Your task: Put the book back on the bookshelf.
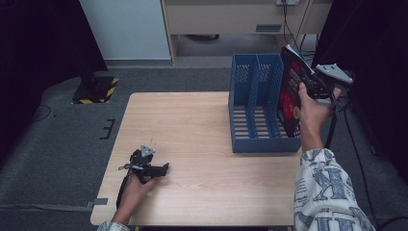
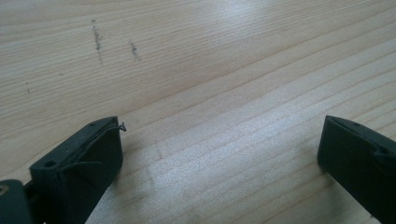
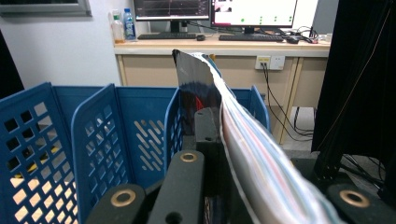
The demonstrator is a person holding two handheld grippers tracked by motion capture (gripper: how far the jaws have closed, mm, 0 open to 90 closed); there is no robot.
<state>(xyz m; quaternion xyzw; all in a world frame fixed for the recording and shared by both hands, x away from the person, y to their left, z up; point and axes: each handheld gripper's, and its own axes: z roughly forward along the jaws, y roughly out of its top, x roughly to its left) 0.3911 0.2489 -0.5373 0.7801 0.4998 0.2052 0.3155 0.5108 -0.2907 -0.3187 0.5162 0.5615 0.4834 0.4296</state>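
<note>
Book (image 1: 290, 91) clamped upright in the right gripper (image 1: 308, 83), at the right-hand end of the blue file rack (image 1: 255, 103).

The book's long axis is held near vertical, its lower edge down at the rack's rightmost slot, which lies just left of and below the jaws; whether it is inside the slot cannot be told. The left gripper (image 1: 163, 169) is rested well apart on the table (image 1: 192, 125), jaws spread and empty.

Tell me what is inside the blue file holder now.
The left slots of the blue file holder look empty through to the slatted floor. The book, clamped by the right gripper, hides the rightmost slot.
</note>
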